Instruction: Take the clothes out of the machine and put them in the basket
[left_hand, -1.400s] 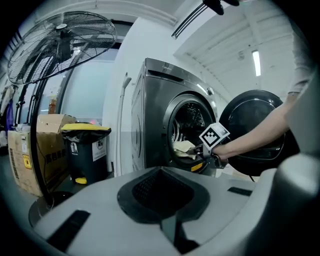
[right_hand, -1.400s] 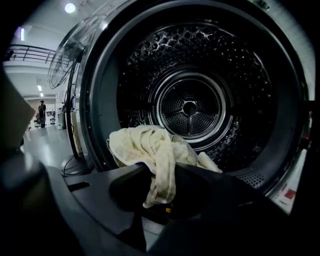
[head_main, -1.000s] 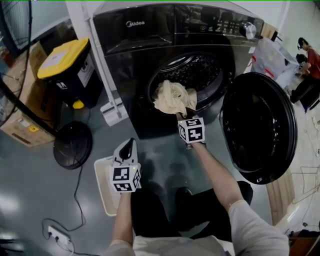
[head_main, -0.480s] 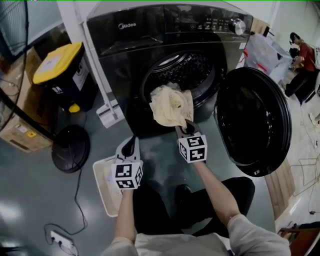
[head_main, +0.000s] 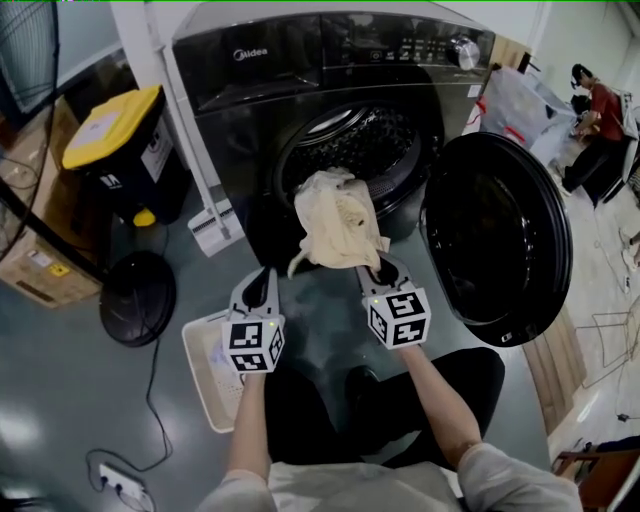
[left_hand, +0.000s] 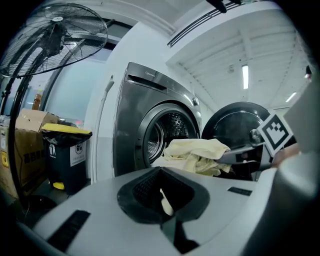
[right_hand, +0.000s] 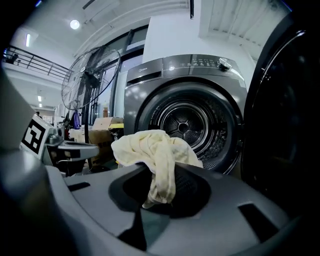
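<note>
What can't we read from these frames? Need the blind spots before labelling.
- Basket contents: head view, the left gripper and forearm cover most of it.
- Bottom of the drum: right gripper view, the cream cloth hides it; head view is too dark there.
- Pale sliver between the left gripper's jaws: left gripper view, too small to identify.
- Control panel print: head view, too small.

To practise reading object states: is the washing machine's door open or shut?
Open. The door stands swung wide to the right, leaving the drum exposed.
</note>
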